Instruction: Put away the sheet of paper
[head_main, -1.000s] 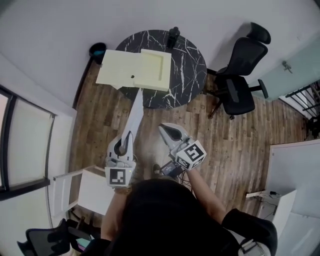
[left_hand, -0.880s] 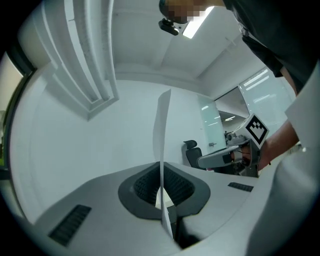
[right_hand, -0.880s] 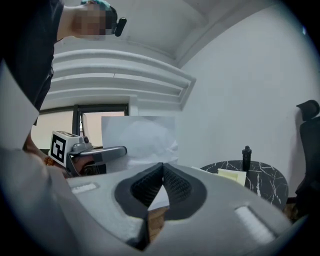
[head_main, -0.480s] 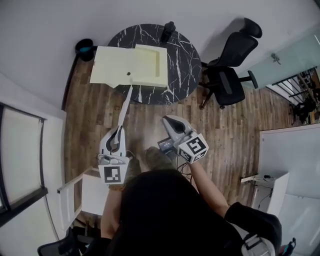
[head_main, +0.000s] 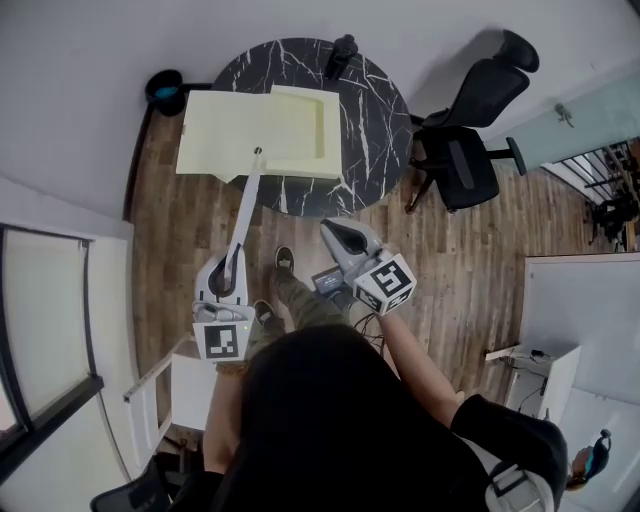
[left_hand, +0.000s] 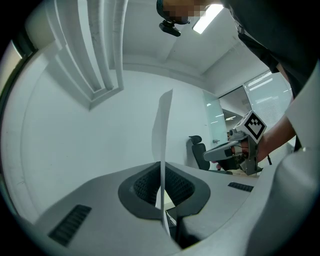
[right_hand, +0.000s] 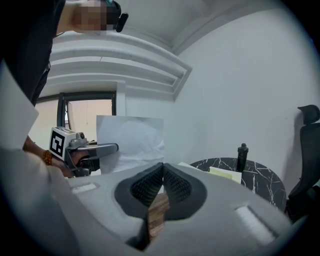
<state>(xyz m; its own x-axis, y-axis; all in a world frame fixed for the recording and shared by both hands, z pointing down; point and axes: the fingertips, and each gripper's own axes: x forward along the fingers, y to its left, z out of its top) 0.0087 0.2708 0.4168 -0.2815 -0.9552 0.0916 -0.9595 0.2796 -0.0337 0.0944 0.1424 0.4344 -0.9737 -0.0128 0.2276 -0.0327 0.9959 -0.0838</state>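
Observation:
A white sheet of paper (head_main: 246, 208) stands on edge, pinched at its near end by my left gripper (head_main: 232, 264), which is shut on it. Its far end reaches over the open pale yellow file box (head_main: 214, 132) on the round black marble table (head_main: 375, 130). In the left gripper view the paper (left_hand: 162, 135) rises edge-on from between the jaws. My right gripper (head_main: 329, 229) is shut and empty, to the right of the sheet and short of the table. In the right gripper view the paper (right_hand: 131, 141) and my left gripper (right_hand: 107, 147) show at the left.
A black bottle (head_main: 343, 48) stands at the table's far edge. A black office chair (head_main: 468, 135) sits right of the table, a dark bin (head_main: 163, 90) left of it by the wall. White furniture (head_main: 185, 385) stands at the lower left on the wooden floor.
Both grippers have moved closer to the table. The sheet's far end, which stopped short of the file box before, now reaches over it. The left gripper's hold is unchanged.

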